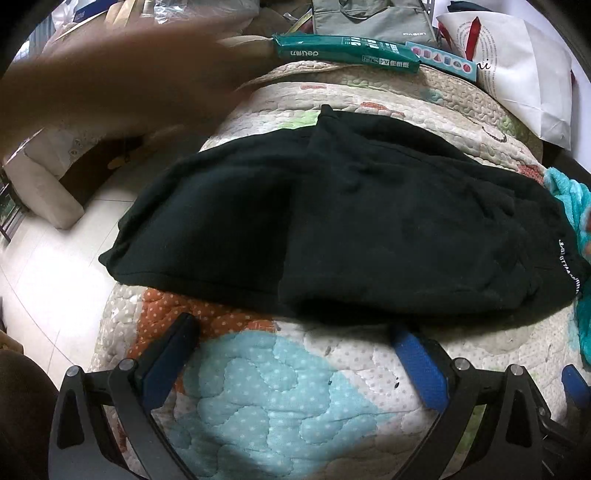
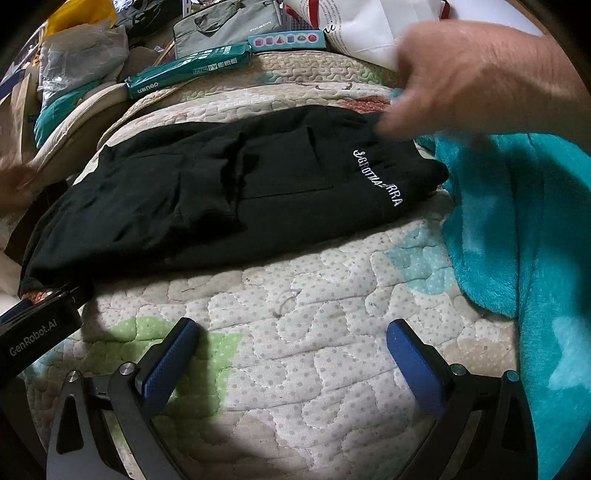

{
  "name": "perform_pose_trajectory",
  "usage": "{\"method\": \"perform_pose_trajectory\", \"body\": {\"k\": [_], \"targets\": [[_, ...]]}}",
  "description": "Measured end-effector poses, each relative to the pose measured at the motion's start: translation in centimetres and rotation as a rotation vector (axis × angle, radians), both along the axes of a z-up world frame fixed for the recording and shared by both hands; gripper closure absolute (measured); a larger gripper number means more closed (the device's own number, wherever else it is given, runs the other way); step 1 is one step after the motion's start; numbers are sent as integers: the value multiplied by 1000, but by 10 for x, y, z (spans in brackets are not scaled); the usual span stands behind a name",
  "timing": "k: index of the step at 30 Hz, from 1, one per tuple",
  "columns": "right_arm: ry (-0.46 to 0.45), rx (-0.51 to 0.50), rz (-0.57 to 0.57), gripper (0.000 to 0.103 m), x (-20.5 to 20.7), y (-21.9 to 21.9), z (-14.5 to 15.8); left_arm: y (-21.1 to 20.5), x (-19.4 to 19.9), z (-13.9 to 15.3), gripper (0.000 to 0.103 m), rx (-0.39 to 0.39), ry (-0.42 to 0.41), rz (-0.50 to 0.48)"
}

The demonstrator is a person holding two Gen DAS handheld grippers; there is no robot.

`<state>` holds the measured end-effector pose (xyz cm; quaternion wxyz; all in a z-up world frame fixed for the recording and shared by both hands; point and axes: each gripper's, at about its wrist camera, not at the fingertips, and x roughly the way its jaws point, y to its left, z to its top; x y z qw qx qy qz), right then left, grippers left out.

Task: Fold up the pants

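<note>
On the quilt (image 2: 332, 295) pants (image 2: 221, 192) are lying part-folded; both grippers (image 1: 295, 354) (image 2: 291, 350) are hovering wide, empty. Bare hand (image 2: 461, 81) is reaching near the waistband; smooth it flat before pinching an edge.

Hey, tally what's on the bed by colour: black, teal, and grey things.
Black: 1, the pants
Teal: 2, the blanket and the paper pack
Grey: 1, the bag
Total: 4

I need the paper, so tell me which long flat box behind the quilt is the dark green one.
The green Deli A4 box, lying left of the lighter blue box, which shows coloured solid shapes instead of white lettering.
</note>
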<state>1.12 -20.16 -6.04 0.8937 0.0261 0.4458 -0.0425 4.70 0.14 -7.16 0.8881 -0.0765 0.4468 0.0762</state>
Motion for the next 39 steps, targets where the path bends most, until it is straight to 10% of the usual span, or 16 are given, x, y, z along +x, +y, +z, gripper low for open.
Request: {"method": "perform_pose_trajectory", "body": {"k": [39], "targets": [[10,-4,0,0,1,-1,-1,-1,-1,-1,0,3,-1,1]]}}
